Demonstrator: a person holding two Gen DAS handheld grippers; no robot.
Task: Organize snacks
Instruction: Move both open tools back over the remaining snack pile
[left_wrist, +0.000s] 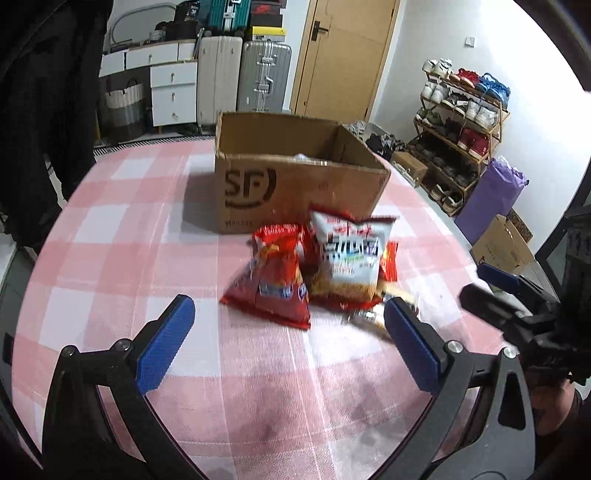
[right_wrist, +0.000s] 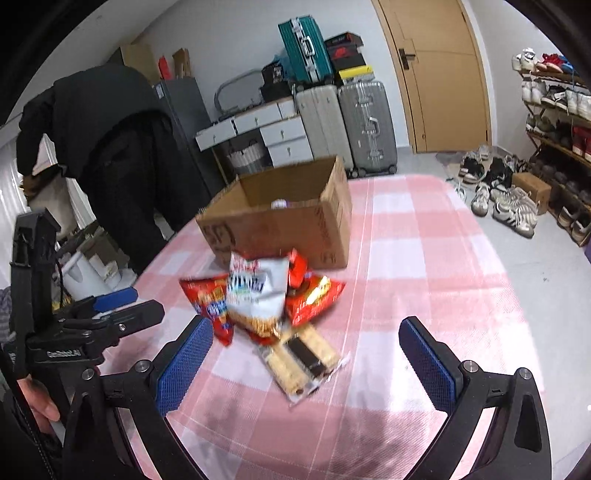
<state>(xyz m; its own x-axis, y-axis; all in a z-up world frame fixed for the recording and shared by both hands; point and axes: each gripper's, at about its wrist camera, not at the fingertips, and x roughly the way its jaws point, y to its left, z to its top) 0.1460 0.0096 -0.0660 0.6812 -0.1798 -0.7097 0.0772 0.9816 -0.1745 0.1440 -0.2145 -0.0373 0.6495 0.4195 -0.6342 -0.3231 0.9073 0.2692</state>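
Observation:
An open cardboard box (left_wrist: 295, 184) marked SF stands on the pink checked table (left_wrist: 147, 229); it also shows in the right wrist view (right_wrist: 295, 229). In front of it lies a pile of snacks: a red bag (left_wrist: 273, 284), a white bag (left_wrist: 351, 251) (right_wrist: 258, 291), another red bag (right_wrist: 314, 295) and a clear pack of wafer bars (right_wrist: 299, 362). My left gripper (left_wrist: 288, 343) is open and empty, just short of the pile. My right gripper (right_wrist: 306, 365) is open and empty above the wafer pack; it also shows in the left wrist view (left_wrist: 495, 284).
Something white lies inside the box (right_wrist: 279, 203). Suitcases (right_wrist: 347, 125) and white drawers (left_wrist: 173, 92) stand behind the table. A shoe rack (left_wrist: 461, 129) and a purple bag (left_wrist: 491, 199) are at the right. A black coat (right_wrist: 118, 147) hangs at the left.

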